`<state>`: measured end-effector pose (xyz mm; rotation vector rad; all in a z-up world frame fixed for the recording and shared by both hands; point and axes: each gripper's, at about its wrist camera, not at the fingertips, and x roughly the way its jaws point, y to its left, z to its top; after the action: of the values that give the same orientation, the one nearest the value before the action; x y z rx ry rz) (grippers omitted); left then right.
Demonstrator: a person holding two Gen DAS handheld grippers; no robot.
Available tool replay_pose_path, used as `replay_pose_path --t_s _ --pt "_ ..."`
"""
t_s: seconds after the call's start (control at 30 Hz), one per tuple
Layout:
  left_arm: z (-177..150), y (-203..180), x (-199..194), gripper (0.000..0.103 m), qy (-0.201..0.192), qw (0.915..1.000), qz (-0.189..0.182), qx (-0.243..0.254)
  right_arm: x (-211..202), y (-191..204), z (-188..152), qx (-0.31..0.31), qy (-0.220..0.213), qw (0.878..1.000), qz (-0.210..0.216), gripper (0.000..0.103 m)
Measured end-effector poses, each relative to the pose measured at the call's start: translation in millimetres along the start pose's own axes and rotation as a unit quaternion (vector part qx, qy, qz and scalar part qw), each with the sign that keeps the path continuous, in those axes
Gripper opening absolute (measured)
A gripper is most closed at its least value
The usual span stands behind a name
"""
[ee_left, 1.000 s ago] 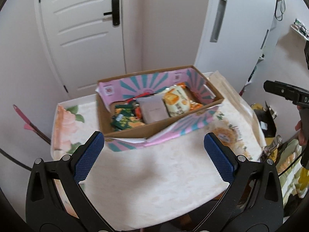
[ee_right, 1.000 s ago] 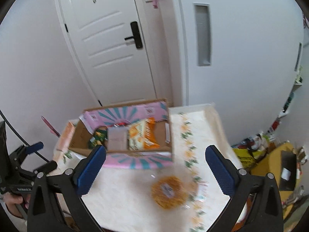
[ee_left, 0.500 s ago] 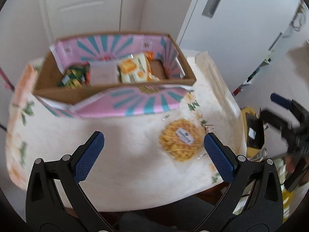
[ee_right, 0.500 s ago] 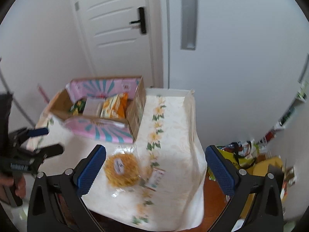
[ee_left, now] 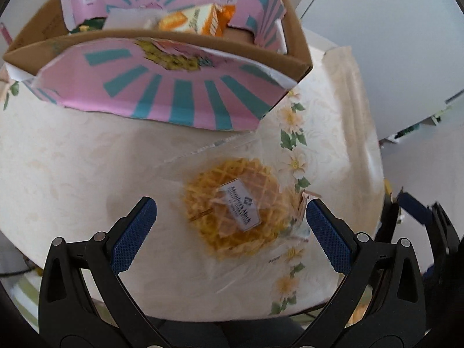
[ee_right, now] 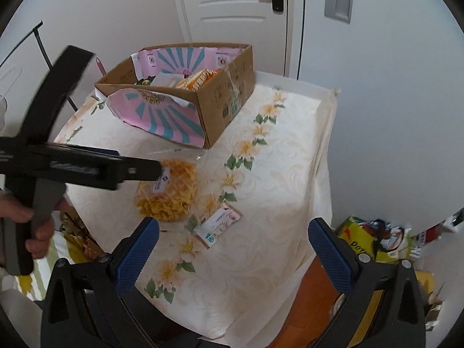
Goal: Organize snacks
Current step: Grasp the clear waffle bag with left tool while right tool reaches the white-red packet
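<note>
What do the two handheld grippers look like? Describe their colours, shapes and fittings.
Both are alike: the left gripper and right gripper have black plastic arms with triangular cut-outs and silver pivot screws, tipped with blue textured pads. Seen from the side, the left one has a grey trigger handle.

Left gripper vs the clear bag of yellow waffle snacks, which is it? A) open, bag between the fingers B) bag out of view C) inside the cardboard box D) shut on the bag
A: the left gripper is open, its blue pads either side of the clear bag of yellow waffle snacks lying on the floral tablecloth.
</note>
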<state>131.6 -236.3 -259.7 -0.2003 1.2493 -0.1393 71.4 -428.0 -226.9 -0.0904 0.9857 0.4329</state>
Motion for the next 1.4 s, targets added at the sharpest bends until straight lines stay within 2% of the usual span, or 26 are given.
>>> replay_pose_path --t_s 0.1,0.23,0.5,0.7,0.8,0.93,1.07,1.23,1.4 --pt "2 -8 15 0.102 0.004 0.9995 0.033 0.003 6 -3 -3 0.005 0.002 1.0 0.008 0.102" --pt "3 -7 35 0.102 0.017 0.9983 0.055 -0.003 13 -6 -4 0.005 0.006 1.0 0.011 0.102" --pt "1 -13 46 0.102 0.017 0.998 0.06 0.008 27 -6 -3 0.007 0.011 1.0 0.012 0.102" --pt "5 -28 55 0.102 0.022 0.9971 0.064 0.033 33 0 0 -0.002 0.011 1.0 -0.004 0.102" --pt "5 -30 56 0.097 0.021 0.9967 0.058 0.052 36 0 1 0.006 0.012 1.0 -0.008 0.102" --pt "5 -35 51 0.088 0.02 0.993 0.054 0.103 37 3 2 0.014 0.014 1.0 -0.016 0.102" --pt "5 -30 43 0.082 0.016 0.9912 0.045 0.124 39 6 1 0.023 0.018 0.999 -0.025 0.102" --pt "6 -18 31 0.08 0.008 0.9913 0.027 0.129 41 14 -2 0.038 0.017 0.998 -0.039 0.097" --pt "12 -1 18 0.08 -0.003 0.9913 0.013 0.131 44 18 -4 0.065 0.017 0.996 -0.06 0.079"
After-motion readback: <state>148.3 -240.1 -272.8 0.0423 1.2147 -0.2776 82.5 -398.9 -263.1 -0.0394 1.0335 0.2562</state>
